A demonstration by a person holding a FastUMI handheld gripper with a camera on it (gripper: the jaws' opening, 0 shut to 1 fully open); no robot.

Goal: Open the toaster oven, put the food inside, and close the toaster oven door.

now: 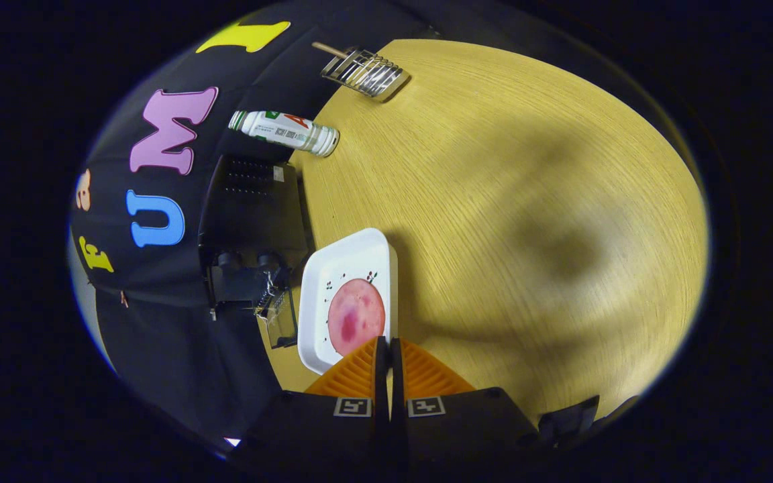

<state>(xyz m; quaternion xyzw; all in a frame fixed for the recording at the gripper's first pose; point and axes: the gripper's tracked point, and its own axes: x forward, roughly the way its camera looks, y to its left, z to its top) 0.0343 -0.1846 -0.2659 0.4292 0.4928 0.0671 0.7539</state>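
Tool [388, 343] at bottom centre, fingers nearly together, holding nothing. Just ahead: white plate [343, 268] with pink food [355, 316], centre-left on wood surface [507, 201]. Black oven [252, 235] left of plate. Bottle [284, 131] and rack [366, 72] upper left.

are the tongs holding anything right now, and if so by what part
The tongs are closed on the near rim of the white square plate that carries the round pink slice of meat.
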